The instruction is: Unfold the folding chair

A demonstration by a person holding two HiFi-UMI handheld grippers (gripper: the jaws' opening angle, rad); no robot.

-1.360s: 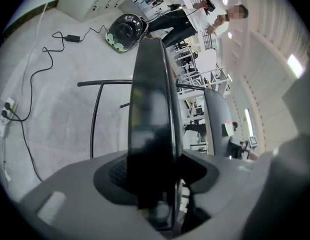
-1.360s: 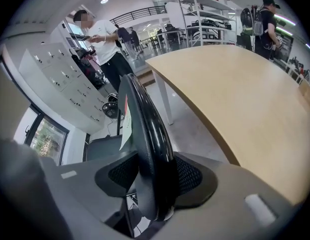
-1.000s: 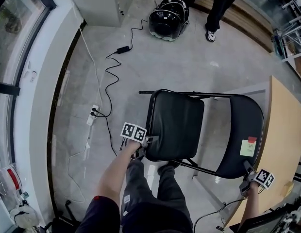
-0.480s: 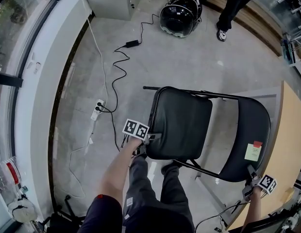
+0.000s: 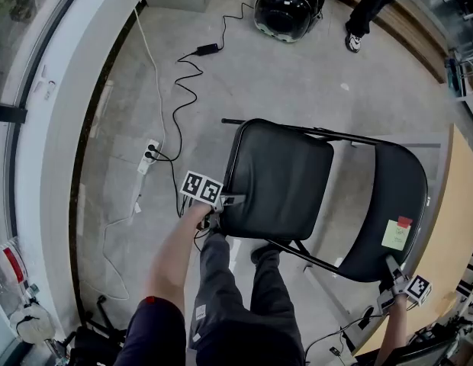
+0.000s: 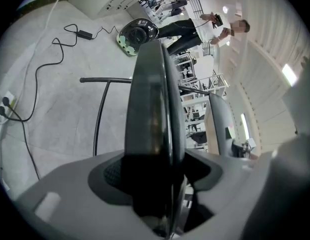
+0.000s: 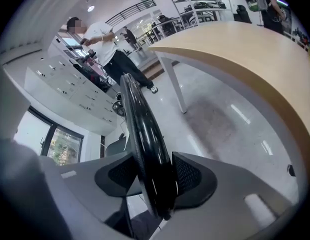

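Note:
The folding chair stands in front of me in the head view, its black seat (image 5: 278, 180) to the left of its black backrest (image 5: 389, 204). My left gripper (image 5: 221, 204) is at the seat's near left edge. In the left gripper view the seat edge (image 6: 150, 109) runs between the jaws of the left gripper (image 6: 160, 174), which are opening, and a gap shows on the right side. My right gripper (image 5: 390, 273) is at the backrest's lower rim. In the right gripper view the right gripper (image 7: 155, 176) has its pads pressed on both sides of the glossy backrest edge (image 7: 140, 129).
A power strip (image 5: 149, 157) and a black cable (image 5: 179, 90) lie on the grey floor to the left. A black domed device (image 5: 288, 6) and a standing person's shoe (image 5: 358, 40) are at the top. A wooden table (image 5: 459, 227) stands at the right. My legs (image 5: 244, 296) are below the seat.
The left gripper and the seat edge shifted slightly up and left in the head view. The right gripper stayed on the backrest rim. The backrest and seat now look a little wider.

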